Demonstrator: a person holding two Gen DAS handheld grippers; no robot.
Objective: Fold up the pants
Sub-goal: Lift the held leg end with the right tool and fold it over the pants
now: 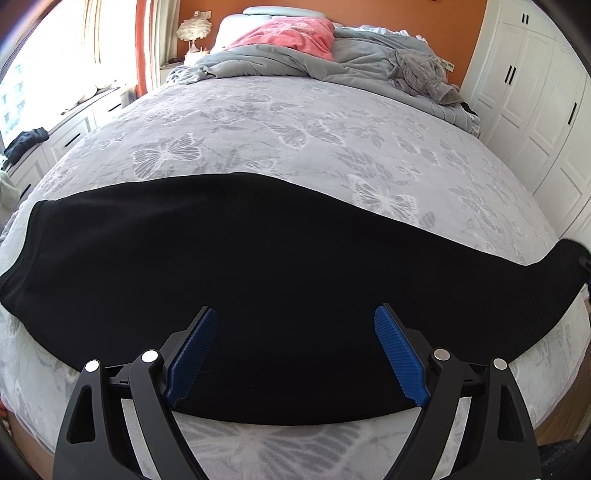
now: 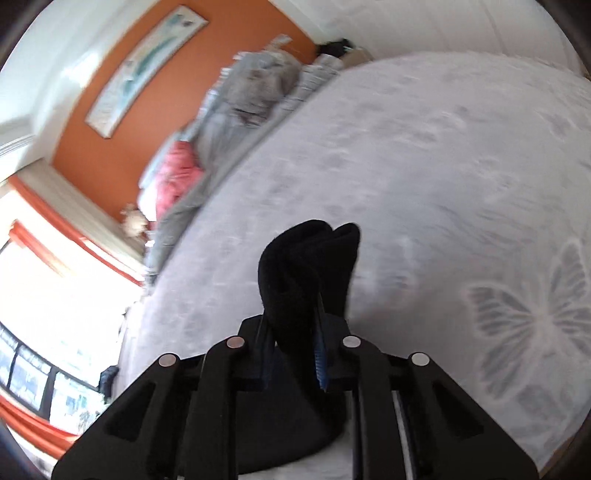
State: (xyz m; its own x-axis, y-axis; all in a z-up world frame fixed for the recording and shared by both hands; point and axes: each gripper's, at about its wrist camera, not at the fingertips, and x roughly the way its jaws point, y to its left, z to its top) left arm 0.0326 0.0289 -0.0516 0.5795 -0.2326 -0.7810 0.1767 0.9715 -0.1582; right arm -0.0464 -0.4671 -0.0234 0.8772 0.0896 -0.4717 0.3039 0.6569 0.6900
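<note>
The black pants lie spread lengthwise across the near part of the bed, one end at the left, the other running off to the far right. My left gripper is open, its blue pads wide apart just above the pants' near edge, holding nothing. In the right wrist view, my right gripper is shut on a bunched end of the black pants, lifted above the bed. That view is tilted and blurred.
The bed has a grey butterfly-print cover. A grey duvet and a pink blanket are piled at the far head end. White wardrobes stand on the right, low white drawers under the window on the left.
</note>
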